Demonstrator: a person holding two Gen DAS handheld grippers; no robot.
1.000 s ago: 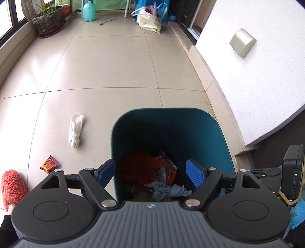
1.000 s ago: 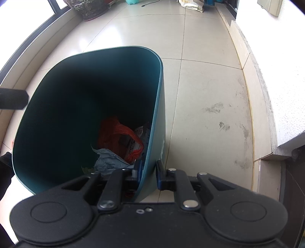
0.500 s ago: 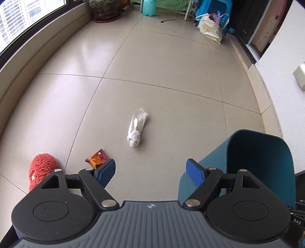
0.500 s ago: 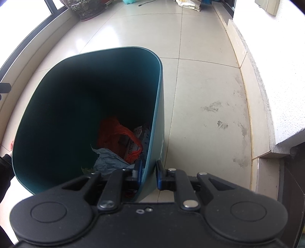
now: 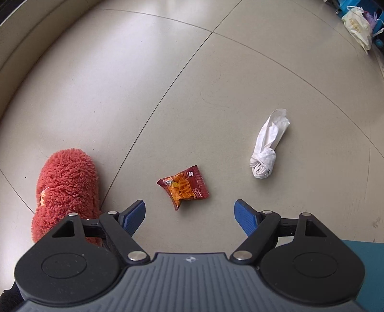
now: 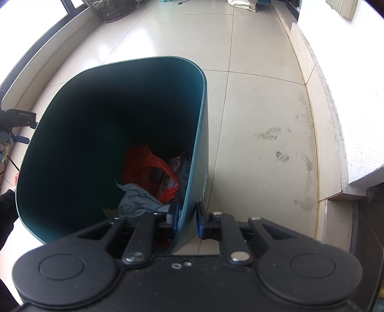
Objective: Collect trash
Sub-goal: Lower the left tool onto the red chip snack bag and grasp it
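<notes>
Two pieces of trash on the tiled floor [image 5: 216,91]: red-orange snack wrapper [image 5: 184,186] just ahead of left gripper [image 5: 189,213], roughly between its spread, empty blue fingers [image 5: 135,213]; knotted white tissue wad [image 5: 267,146] farther off to the right, apart from the wrapper. Fuzzy red slipper [image 5: 66,187] close beside the left finger. Corner of teal bin [image 5: 364,254] at lower right of the left view. Right gripper [image 6: 186,217] clamped on the teal bin's near wall, one pad inside, one outside. Inside the bin: orange plastic bag [image 6: 148,165], crumpled grey-blue paper [image 6: 139,201], printed packaging [image 6: 180,165]. White bag [image 5: 357,26] far off by the floor's edge. Potted plant [image 6: 112,9] by the window.
</notes>
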